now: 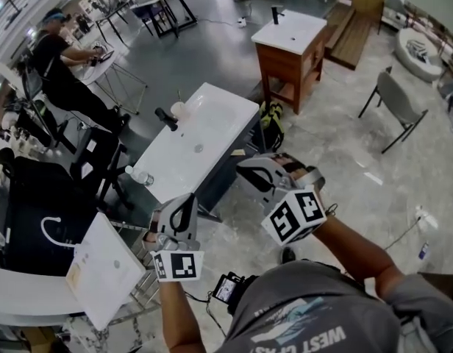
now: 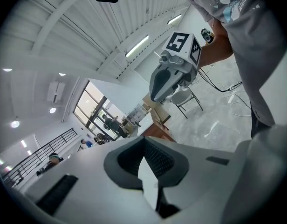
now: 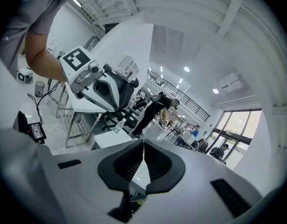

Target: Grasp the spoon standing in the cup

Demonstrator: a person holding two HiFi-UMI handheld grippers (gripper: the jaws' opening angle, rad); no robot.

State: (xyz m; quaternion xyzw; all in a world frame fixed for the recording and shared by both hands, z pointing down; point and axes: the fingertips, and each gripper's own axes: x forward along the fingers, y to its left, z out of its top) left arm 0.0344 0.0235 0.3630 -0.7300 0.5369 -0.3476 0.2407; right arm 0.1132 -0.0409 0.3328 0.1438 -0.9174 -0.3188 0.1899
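A pale cup (image 1: 179,109) stands at the far end of a long white sink counter (image 1: 212,127), beside a black faucet (image 1: 166,118). I cannot make out a spoon in it at this distance. Both grippers are held in the air well short of the counter. My left gripper (image 1: 185,206) is shut and empty, below the counter's near end. My right gripper (image 1: 250,172) is shut and empty too, just right of the counter's near corner. In the left gripper view the jaws (image 2: 144,142) point up at the ceiling; in the right gripper view the jaws (image 3: 143,143) meet with nothing between them.
A clear water bottle (image 1: 138,175) lies at the counter's near left edge. A wooden vanity with a white top (image 1: 289,39) stands behind, a grey chair (image 1: 396,100) to the right. A seated person (image 1: 61,72), a black office chair (image 1: 101,157) and a black bag (image 1: 35,212) fill the left.
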